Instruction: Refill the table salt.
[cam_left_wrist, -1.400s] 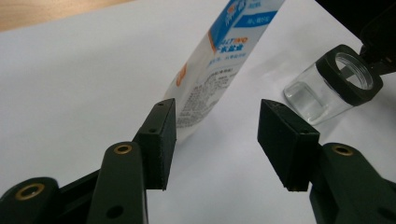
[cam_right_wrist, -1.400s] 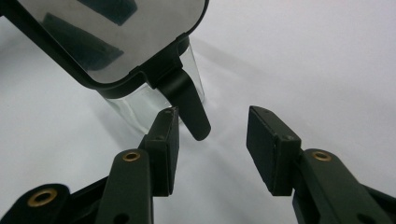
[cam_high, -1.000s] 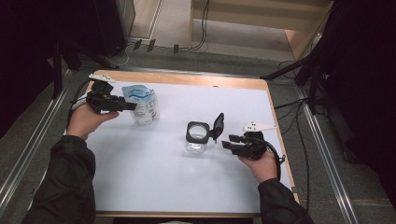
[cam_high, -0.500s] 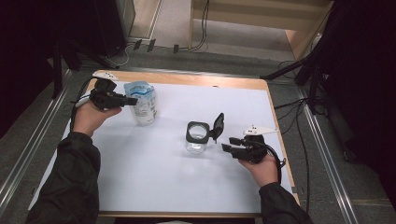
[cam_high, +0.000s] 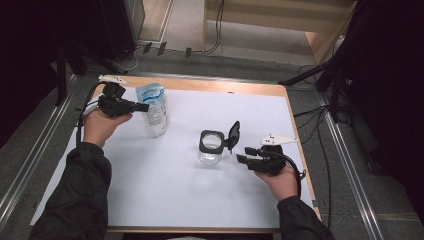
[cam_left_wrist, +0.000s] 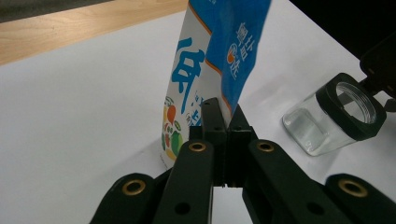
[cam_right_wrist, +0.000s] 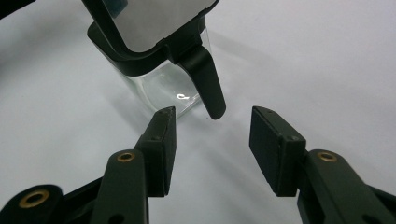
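A blue and white printed pouch (cam_high: 155, 110) (cam_left_wrist: 210, 60) stands upright at the back left of the white sheet. My left gripper (cam_high: 142, 106) (cam_left_wrist: 223, 116) has just closed its jaws and is shut on the pouch's side edge. A clear square jar (cam_high: 211, 146) (cam_left_wrist: 331, 116) (cam_right_wrist: 159, 79) with a black rim stands mid-table, its hinged lid (cam_high: 233, 134) (cam_right_wrist: 144, 23) flipped up. My right gripper (cam_high: 241, 159) (cam_right_wrist: 212, 140) sits just right of the jar, low over the sheet. It is open, with the lid's black latch tab just beyond its fingertips.
A white sheet (cam_high: 165, 195) covers the wooden table (cam_high: 235, 88), whose bare edge runs along the back. Metal rails (cam_high: 30, 165) flank the table on both sides. Cables (cam_high: 320, 125) and stand legs lie on the floor behind and to the right.
The left gripper's jaws have closed onto the pouch's edge. The right gripper, the jar and both hands have stayed where they were.
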